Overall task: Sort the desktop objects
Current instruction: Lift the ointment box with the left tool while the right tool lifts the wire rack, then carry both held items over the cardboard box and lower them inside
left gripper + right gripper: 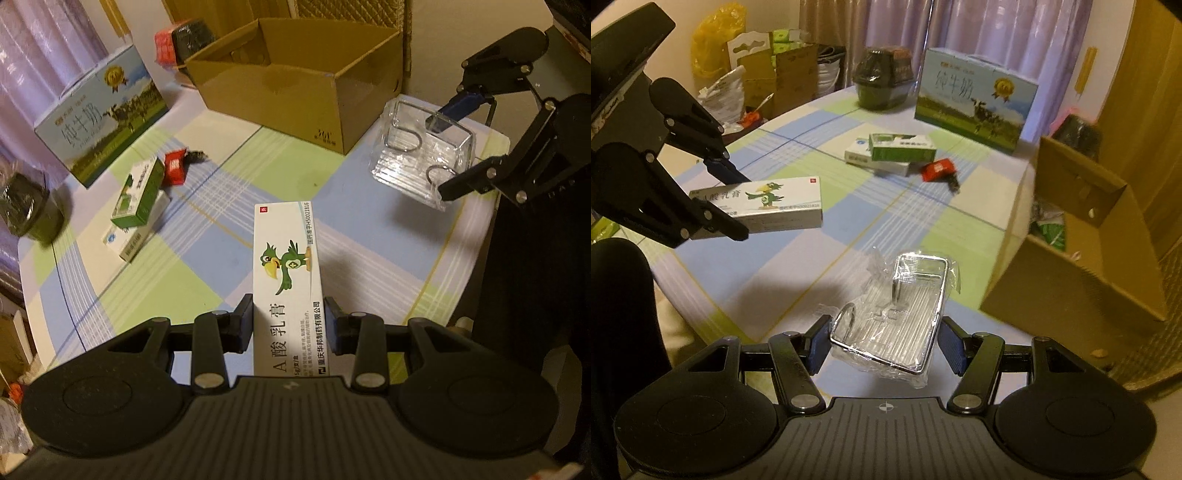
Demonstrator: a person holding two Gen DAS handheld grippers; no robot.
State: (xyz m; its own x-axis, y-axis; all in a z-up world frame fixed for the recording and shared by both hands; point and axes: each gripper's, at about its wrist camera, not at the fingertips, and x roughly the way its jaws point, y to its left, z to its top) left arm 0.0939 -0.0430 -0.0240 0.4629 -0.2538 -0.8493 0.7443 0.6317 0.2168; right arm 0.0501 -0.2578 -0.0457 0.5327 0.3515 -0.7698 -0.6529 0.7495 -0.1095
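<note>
At nine o'clock my left gripper (288,325) had its jaws closed on the near end of the ointment box (286,266), a long white carton with a green cartoon bird, held lifted above the tabletop (229,206), I judged for carrying to the cardboard box (295,85) at twelve. At three o'clock my right gripper (882,347) had its jaws pressed on a chrome wire rack (905,306) wrapped in clear plastic, likewise raised. Two small green-and-white boxes (138,206) and a red packet (174,167) lay on the tabletop, unsorted.
</note>
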